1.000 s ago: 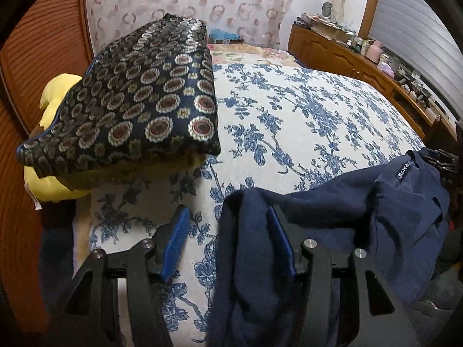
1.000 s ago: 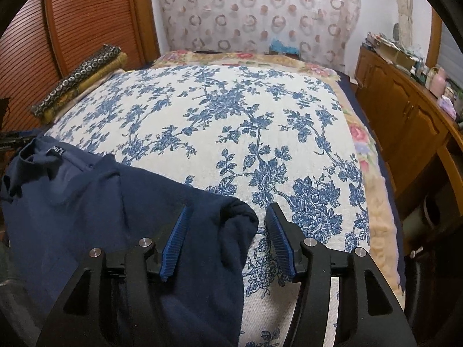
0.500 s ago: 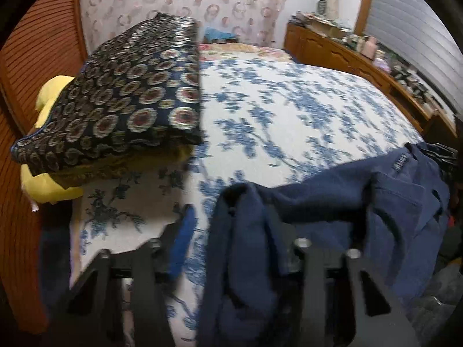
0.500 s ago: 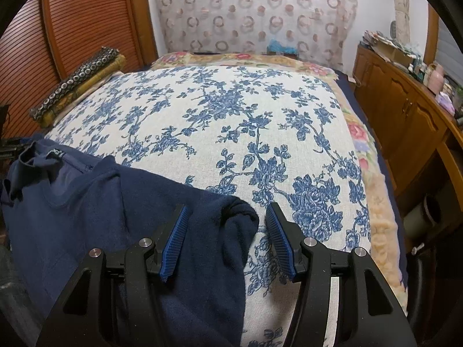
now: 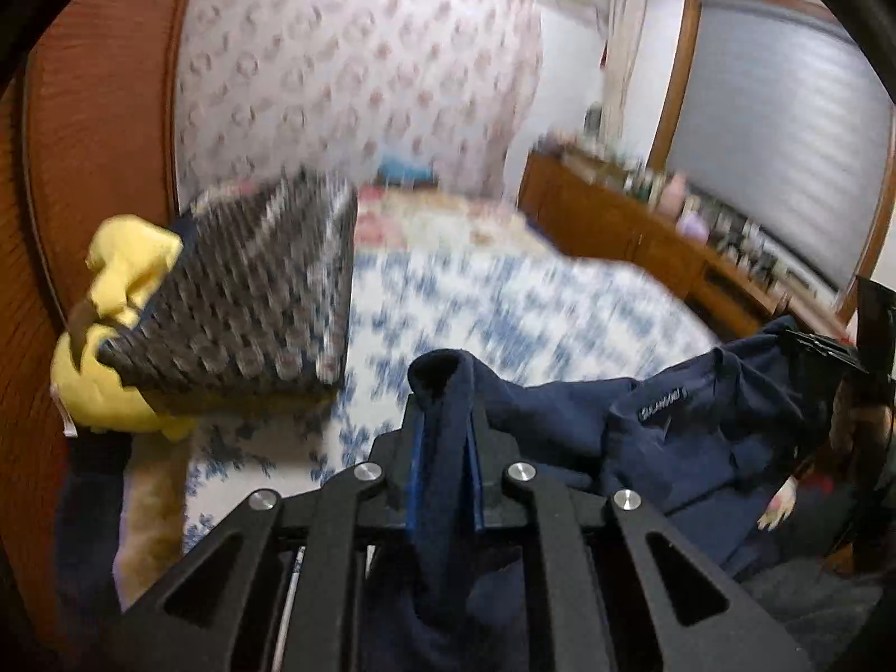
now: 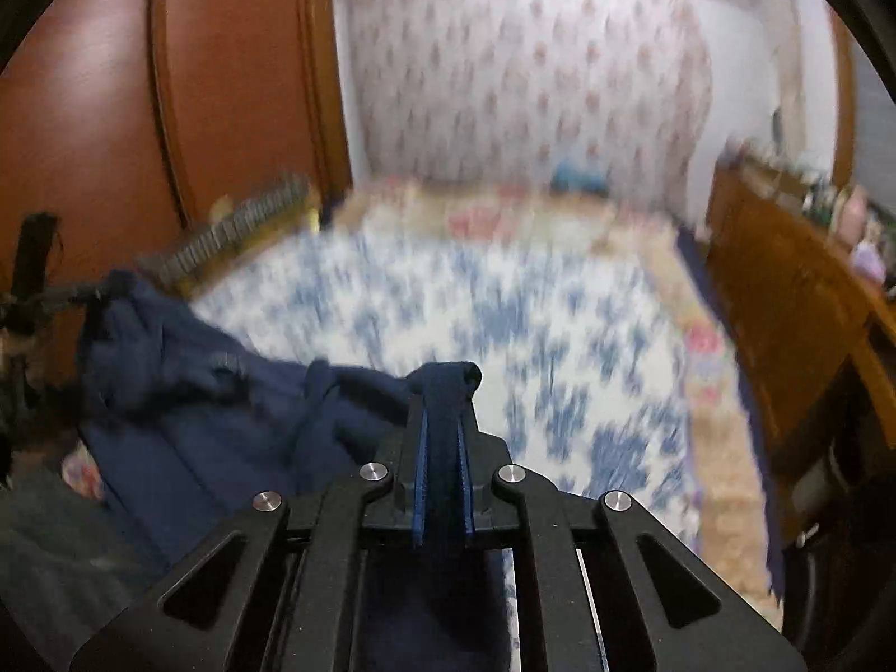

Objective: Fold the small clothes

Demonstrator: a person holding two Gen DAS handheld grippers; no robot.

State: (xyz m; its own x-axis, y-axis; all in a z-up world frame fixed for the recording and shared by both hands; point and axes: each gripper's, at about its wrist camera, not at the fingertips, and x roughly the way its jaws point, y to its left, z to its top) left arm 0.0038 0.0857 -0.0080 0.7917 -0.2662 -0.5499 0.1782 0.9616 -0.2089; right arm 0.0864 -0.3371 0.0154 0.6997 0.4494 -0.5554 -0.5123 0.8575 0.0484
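On the bed, blurred: blue-flowered cover, pattern indistinct. One navy garment, its lower part cut off, pinched at two corners: left gripper closing on one, right gripper clamped on the other. One dark patterned cushion, one yellow toy partly hidden. One wooden sideboard, cluttered.

A bed with a blue-flowered white cover fills the middle of both views, blurred. Behind it hangs a pale patterned curtain. Reddish wooden wardrobe doors stand at the left, a cluttered wooden sideboard at the right below a shuttered window
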